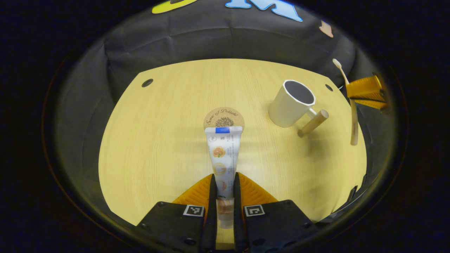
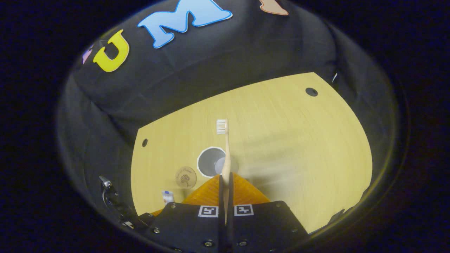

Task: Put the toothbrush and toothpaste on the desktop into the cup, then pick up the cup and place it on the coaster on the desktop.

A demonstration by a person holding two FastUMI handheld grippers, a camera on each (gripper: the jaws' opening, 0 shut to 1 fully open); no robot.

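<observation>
- In the left gripper view we saw the toothpaste [image 1: 224, 158] at the centre of the frame, its flat end pointing up toward the coaster [image 1: 224, 117].
- The left gripper [image 1: 223, 182] at the bottom centre was closed on the tube, both fingers pressing its sides.
- The cup [image 1: 292, 102] stood on the desk [image 1: 158, 140] in the upper right, its handle pointing lower right.
- At the right edge we saw the toothbrush [image 1: 353, 116] held by the other gripper.
- In the right gripper view the toothbrush [image 2: 226, 154] rose from bottom centre, bristles at the top.
- The right gripper [image 2: 226, 182] was clamped narrowly on its handle.
- We saw the cup [image 2: 212, 161] from above, just left of and behind the brush, mouth open.
- The coaster [image 2: 185, 177] lay to the cup's lower left, apart from it, with the toothpaste [image 2: 167, 196] end below it.
</observation>
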